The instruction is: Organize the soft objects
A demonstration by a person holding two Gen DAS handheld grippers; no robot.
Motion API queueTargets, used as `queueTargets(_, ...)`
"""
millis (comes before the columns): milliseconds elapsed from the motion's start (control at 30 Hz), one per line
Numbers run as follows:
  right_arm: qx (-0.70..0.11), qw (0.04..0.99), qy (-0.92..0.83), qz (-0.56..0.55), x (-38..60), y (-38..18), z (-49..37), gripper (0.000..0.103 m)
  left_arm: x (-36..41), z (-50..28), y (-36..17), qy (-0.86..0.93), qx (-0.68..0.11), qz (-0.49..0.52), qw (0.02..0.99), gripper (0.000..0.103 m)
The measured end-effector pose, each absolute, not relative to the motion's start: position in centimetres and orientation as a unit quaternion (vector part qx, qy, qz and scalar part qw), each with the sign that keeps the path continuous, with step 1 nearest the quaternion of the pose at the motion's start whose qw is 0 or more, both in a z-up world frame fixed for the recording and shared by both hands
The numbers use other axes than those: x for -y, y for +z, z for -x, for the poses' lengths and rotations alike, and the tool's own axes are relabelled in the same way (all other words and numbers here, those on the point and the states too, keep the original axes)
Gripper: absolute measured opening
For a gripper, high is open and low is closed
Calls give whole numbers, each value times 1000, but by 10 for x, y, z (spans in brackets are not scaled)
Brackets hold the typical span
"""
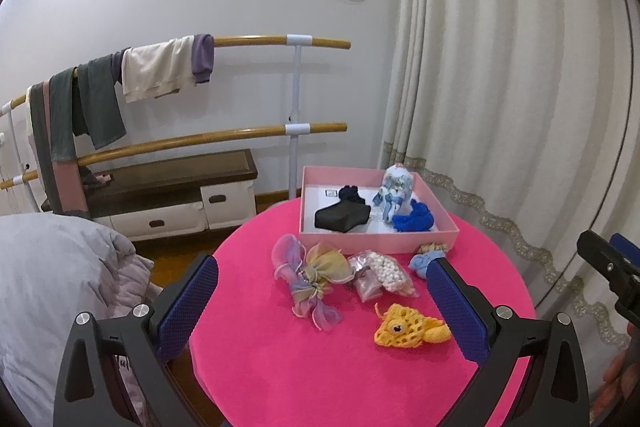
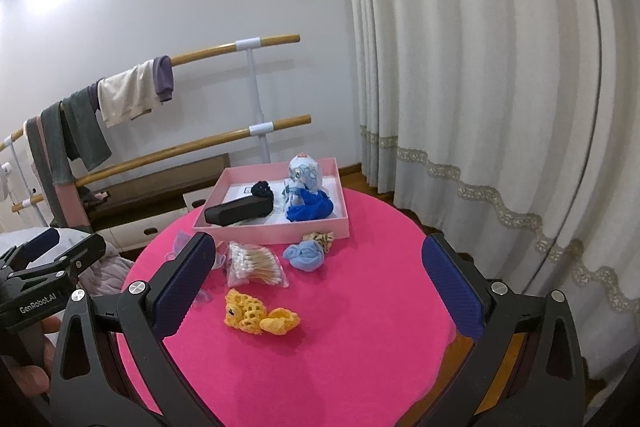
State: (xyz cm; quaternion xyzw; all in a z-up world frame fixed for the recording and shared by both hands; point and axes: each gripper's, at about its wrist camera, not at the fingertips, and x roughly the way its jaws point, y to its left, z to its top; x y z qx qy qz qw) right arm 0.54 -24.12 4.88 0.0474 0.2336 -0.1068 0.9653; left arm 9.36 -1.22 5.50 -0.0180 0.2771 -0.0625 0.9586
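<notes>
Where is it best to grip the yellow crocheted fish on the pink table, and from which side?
Probably the yellow crocheted fish is best pinched across its narrow waist, where the netted body meets the tail, from straight above. It lies flat and apart from other things on the pink round table, so open fingers can straddle it.

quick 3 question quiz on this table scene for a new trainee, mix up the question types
1. True or false: the yellow crocheted fish lies inside the shallow pink cardboard box.
2. Which item is in the box? A) clear bag of cotton swabs B) royal blue scrunchie C) pastel organza bow
3. Fill in: the left tool and the right tool are both ____, holding nothing.

Key: 1 false, it lies on the round pink tablecloth in front of the box. 2 B. 3 open.
</notes>
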Motion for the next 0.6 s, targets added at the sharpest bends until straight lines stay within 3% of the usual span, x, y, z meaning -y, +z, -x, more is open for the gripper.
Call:
queueTargets(267, -272, 956, -96, -52, 242, 22, -27, 103, 8, -116, 34, -60, -306, 17, 950, 103)
queueTargets(600, -375, 924, -49, -64, 231, -61, -82, 103, 1, -180, -18, -37, -372, 11, 927, 103)
